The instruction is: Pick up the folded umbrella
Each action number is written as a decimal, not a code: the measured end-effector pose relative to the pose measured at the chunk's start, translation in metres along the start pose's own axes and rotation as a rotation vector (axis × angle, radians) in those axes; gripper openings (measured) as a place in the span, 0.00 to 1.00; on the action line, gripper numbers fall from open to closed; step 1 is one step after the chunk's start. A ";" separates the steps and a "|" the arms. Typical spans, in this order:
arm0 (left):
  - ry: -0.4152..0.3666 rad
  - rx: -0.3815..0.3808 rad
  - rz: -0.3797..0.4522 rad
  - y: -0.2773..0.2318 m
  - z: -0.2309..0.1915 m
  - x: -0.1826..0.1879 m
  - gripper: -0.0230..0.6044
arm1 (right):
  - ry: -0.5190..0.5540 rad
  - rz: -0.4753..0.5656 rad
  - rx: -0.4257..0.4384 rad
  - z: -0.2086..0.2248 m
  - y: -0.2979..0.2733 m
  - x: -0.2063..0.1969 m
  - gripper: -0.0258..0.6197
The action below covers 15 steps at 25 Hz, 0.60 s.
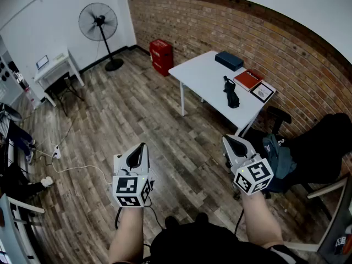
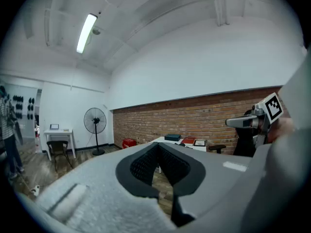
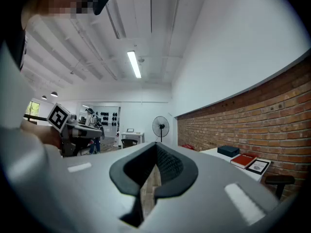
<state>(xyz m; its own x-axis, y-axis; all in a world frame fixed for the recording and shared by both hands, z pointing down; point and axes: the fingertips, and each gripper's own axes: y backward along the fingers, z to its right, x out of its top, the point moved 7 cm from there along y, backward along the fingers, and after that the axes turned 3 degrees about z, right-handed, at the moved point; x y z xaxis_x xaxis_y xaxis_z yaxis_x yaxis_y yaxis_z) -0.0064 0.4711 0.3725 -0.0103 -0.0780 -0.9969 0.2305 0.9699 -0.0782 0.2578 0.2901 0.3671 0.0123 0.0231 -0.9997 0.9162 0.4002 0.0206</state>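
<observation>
The folded black umbrella (image 1: 231, 92) lies on the white table (image 1: 203, 76) by the brick wall, far ahead of both grippers. I hold my left gripper (image 1: 143, 145) and right gripper (image 1: 225, 138) out over the wooden floor, side by side and well short of the table. In the left gripper view the left gripper (image 2: 158, 143) has its jaws together with nothing between them. The right gripper (image 3: 156, 143) looks the same in its own view, shut and empty. In neither gripper view can I make out the umbrella.
On the table also lie a dark blue box (image 1: 229, 60), a red book (image 1: 248, 79) and a framed picture (image 1: 263, 92). A chair piled with dark things (image 1: 280, 153) stands right of my right hand. A fan (image 1: 99, 23), red box (image 1: 161, 56), small desk (image 1: 55, 67) and floor cable (image 1: 71, 166) are further off.
</observation>
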 end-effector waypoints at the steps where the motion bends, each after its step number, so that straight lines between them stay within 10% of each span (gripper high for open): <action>1: 0.010 -0.018 0.001 0.000 0.005 -0.001 0.03 | 0.043 -0.006 0.008 -0.003 0.002 0.002 0.04; 15: 0.047 -0.091 0.032 -0.029 0.072 0.011 0.03 | 0.002 0.029 0.054 0.023 0.022 0.010 0.04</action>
<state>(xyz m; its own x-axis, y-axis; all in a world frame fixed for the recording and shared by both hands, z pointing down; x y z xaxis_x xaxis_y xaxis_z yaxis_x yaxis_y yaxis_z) 0.0565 0.4258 0.3643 -0.0505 -0.0378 -0.9980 0.1418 0.9889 -0.0446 0.2870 0.2782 0.3569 0.0385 0.0354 -0.9986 0.9357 0.3494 0.0484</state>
